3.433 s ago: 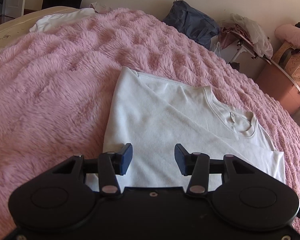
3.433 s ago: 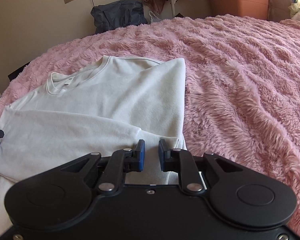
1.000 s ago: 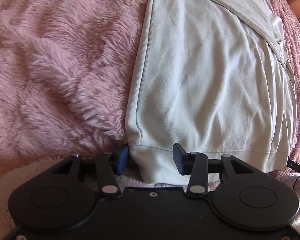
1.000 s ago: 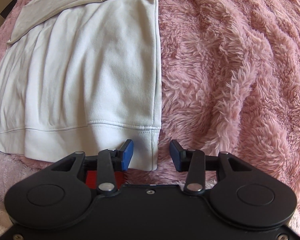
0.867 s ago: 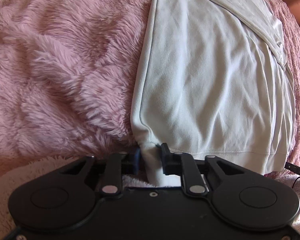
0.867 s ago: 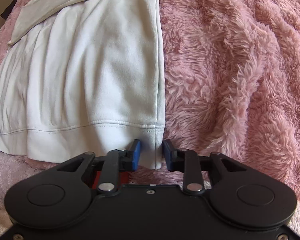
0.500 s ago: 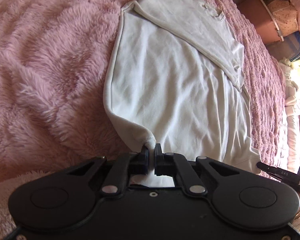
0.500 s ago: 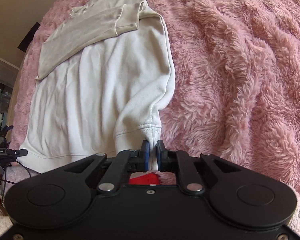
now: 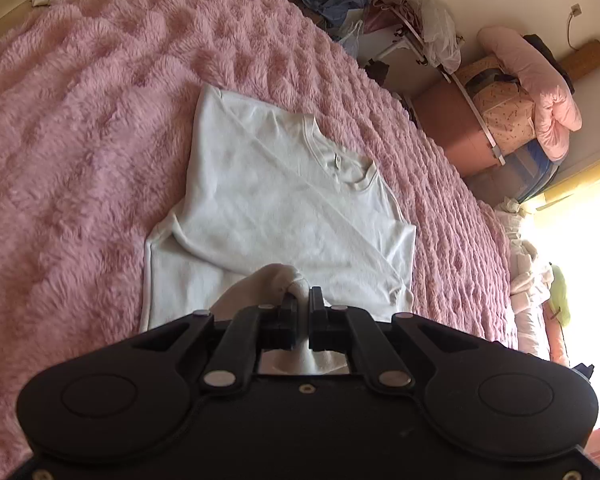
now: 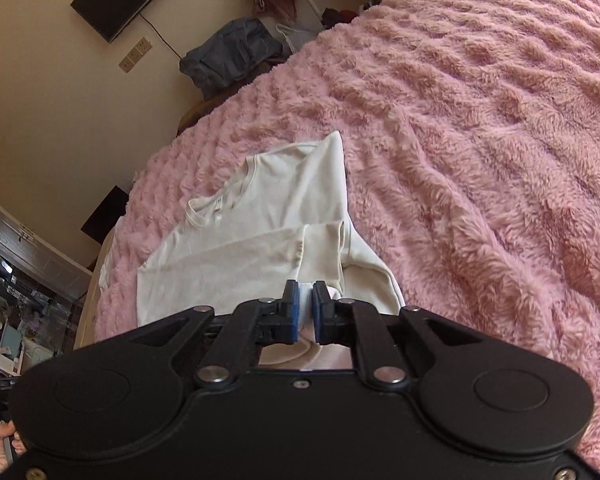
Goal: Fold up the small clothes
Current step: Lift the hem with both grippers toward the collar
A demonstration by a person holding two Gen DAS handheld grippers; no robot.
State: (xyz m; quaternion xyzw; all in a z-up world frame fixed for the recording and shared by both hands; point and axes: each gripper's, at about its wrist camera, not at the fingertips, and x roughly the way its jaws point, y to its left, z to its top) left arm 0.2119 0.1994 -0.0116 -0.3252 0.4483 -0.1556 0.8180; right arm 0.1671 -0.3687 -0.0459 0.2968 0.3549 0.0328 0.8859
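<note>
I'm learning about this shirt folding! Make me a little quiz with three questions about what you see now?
1. True or false: the left hand-held gripper is shut on the white shirt.
2. What does the shirt lie on?
A. a wooden floor
B. a fluffy pink blanket
C. a glass desk
3. Fill in: the right hand-held gripper pinches the shirt's bottom ____, which it holds up off the blanket.

Key
1. True. White cloth is squeezed between its closed fingers.
2. B.
3. Hem. The neck end lies flat farther away, with the sleeves folded across the chest.
</note>
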